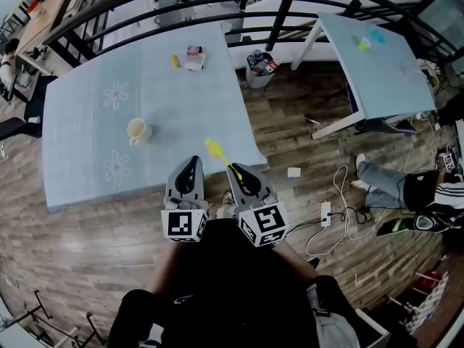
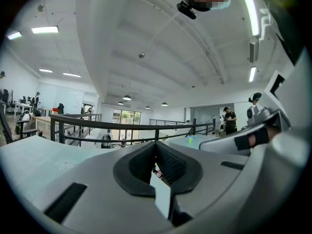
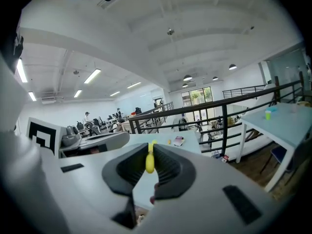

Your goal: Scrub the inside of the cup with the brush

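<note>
Nearest, the left gripper (image 2: 156,149) has its jaws closed together with nothing between them. Beside it, the right gripper (image 3: 149,156) is clamped on the brush (image 1: 214,149), yellow end projecting forward. The cup (image 1: 138,130) stands upright on the table (image 1: 87,107), beyond and left of both, untouched.

The cup (image 1: 138,130) is cream with a side handle. It stands upright, mouth open upward, on the pale blue table (image 1: 181,93), beside a printed flower. The brush (image 1: 215,151) has a yellow head on a thin dark stem clamped between the right gripper's (image 1: 235,171) jaws. It points out over the table's near edge, well apart from the cup.
</note>
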The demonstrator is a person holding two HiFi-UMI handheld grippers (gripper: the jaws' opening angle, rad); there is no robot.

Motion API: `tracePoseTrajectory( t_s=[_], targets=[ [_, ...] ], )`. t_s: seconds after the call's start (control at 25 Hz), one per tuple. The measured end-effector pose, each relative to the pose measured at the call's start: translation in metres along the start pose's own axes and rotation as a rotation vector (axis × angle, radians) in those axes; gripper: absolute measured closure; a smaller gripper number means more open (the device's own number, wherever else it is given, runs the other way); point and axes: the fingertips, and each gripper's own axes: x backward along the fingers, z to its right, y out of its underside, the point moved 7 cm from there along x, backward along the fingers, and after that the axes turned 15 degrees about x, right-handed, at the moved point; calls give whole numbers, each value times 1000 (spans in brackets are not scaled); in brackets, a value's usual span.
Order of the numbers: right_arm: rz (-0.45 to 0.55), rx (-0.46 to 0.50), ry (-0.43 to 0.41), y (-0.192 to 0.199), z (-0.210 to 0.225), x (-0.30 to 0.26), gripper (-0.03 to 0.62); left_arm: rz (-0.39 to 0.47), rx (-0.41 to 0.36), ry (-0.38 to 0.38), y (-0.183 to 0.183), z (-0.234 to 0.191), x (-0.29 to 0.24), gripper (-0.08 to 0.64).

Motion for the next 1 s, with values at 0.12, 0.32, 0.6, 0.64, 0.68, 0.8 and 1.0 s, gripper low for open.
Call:
tracePoseTrajectory(
  t_s=[0.12,0.32,0.6,0.64,0.68,0.8,1.0],
  targets=[
    [13,23,-14,-2,1,0,554,-23,-2,-8,5,-3,3,548],
    [66,50,-2,-13,3,4,554,2,5,-27,-3,0,9,548],
    [81,60,-8,-12,-2,-1,554,9,-14,-15,-4,1,10,548],
    [75,59,-8,-11,-1,-2,554,10,-17,-16,-5,1,10,548],
    [66,57,-8,-10,-1,-3,554,9,-16,-16,-5,1,9,548],
    [41,43,-6,-4,1,-1,554,-2,-12,-11,-2,4,9,548],
    [57,44,13,-6,5,2,554,-20,-16,2,3,10,6,548]
  ],
)
